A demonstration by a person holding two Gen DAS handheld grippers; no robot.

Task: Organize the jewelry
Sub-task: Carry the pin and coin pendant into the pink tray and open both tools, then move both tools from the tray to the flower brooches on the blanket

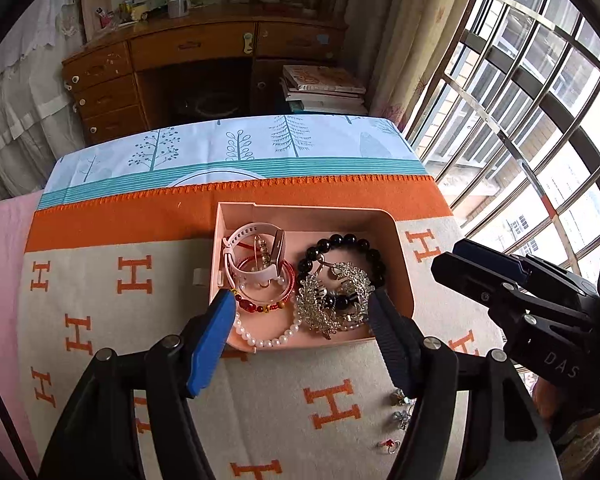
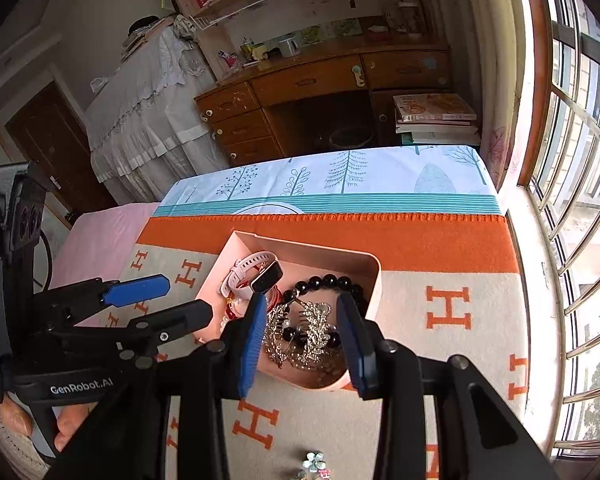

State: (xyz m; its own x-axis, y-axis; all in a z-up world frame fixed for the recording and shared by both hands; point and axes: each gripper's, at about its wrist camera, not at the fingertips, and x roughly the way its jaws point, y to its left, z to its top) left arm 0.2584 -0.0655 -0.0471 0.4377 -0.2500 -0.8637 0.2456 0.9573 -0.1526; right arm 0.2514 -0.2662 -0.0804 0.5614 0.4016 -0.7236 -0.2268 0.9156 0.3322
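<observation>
Jewelry tray (image 1: 396, 240), pink, on the H-patterned blanket (image 1: 100, 280), just beyond both claws, long axis running left to right, holding a watch (image 1: 240, 256), black beads (image 1: 340, 240), silver brooch (image 1: 332, 296), pearls (image 1: 268, 336), left claw (image 1: 304, 316) parted wide and empty, right claw (image 2: 302, 320) partly parted, empty, small trinkets (image 1: 400, 416) loose on the near blanket.

Smooth matt pink plastic for the tray (image 1: 400, 248). Soft woolly cloth, matt, for the blanket (image 1: 112, 320) with orange letters. Glossy black beads on the bracelet (image 1: 342, 242); pearly white shine on the bead string (image 1: 268, 340). Sparkling silver metal with small stones on the brooch (image 1: 334, 300). Ribbed blue rubber-like pads on matt black fingers (image 1: 212, 344). Varnished brown wood on the drawers (image 1: 108, 92).
</observation>
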